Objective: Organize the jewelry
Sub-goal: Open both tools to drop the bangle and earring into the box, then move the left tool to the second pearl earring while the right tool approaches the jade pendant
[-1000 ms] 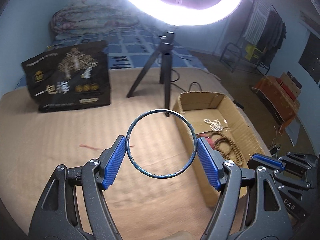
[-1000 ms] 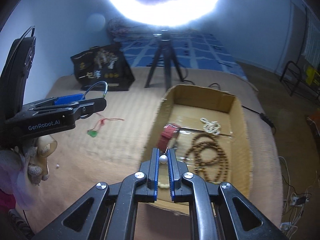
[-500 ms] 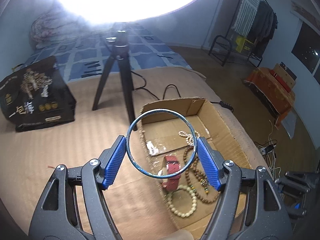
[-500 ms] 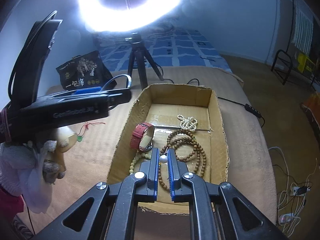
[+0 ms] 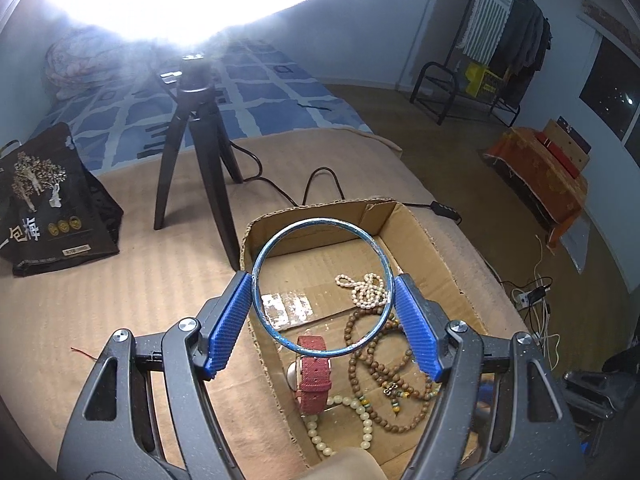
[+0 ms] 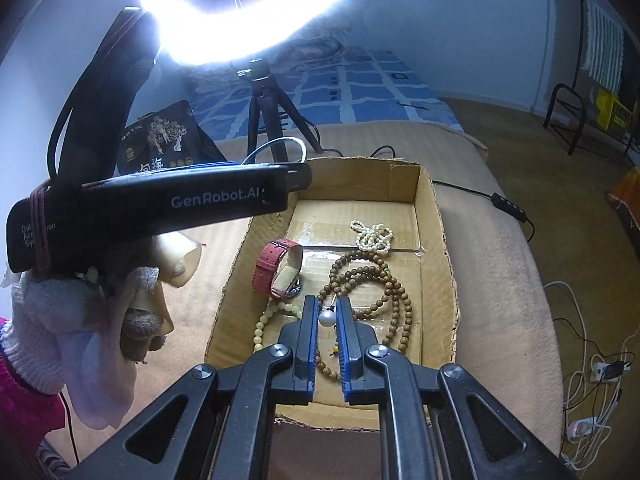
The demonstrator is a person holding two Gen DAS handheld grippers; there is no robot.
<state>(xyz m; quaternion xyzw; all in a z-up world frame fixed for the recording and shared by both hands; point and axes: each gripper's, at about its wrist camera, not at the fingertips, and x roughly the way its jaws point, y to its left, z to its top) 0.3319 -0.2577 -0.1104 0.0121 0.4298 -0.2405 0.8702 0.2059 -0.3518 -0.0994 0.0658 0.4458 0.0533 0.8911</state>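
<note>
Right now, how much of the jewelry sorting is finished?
Mostly done: the watch, pearl strand and wooden beads already lie in the cardboard box. In hand: the left hand-held gripper holds a blue bangle, the right a pearl. Both remain to drop in.

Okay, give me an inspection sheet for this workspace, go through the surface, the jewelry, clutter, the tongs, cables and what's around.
Surface: tan ribbed mat on a bed.
Job's things: cardboard box holds a red-strapped watch, brown bead necklace, small pearl strand and pale bead bracelet.
Clutter: black printed bag; red thread on the mat.
Grippers: left tongs grip a blue bangle over the box; right tongs pinch a white pearl.
Cables: black lamp cord behind the box; white wires on the floor.
Surroundings: ring light on a tripod, clothes rack.
</note>
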